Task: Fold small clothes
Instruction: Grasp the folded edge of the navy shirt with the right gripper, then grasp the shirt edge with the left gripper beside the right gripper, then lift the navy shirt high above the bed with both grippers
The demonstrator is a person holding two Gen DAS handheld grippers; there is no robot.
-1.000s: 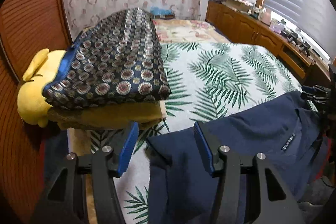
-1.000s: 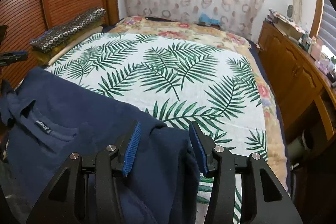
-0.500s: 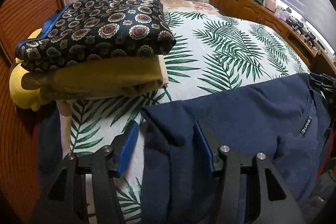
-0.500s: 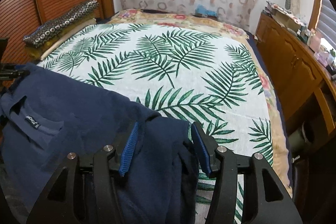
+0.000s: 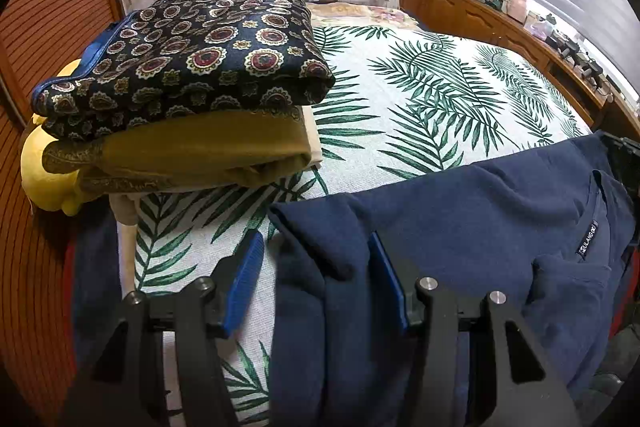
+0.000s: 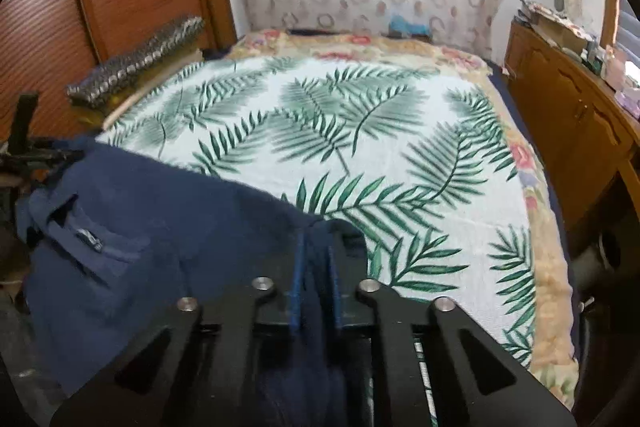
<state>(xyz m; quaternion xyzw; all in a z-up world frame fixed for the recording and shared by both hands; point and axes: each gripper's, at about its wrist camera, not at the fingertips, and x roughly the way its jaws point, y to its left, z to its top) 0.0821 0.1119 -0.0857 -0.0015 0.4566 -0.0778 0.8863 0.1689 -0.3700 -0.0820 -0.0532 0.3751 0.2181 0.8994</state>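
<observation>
Blue-padded fingers (image 6: 297, 281) of the right gripper (image 6: 316, 271) have just closed and now pinch a bunched fold of the navy shirt (image 6: 168, 227) — cloth squeezed tight between the pads. Left of those fingers the shirt spreads flat w/ collar and label (image 6: 91, 239) showing; ahead and to the right lies the palm-leaf bedspread (image 6: 360, 131). Left gripper (image 5: 314, 267) has its fingers apart, straddling the shirt's (image 5: 460, 227) other edge — right pad (image 5: 386, 279) against the cloth, left pad (image 5: 244, 281) clear of it over bare bedspread (image 5: 420, 99). Just ahead-left of those fingers sits a folded stack: dark medallion-print cloth (image 5: 208, 43) atop a mustard one (image 5: 200, 151), w/ a yellow plush (image 5: 44, 175) beyond it.
</observation>
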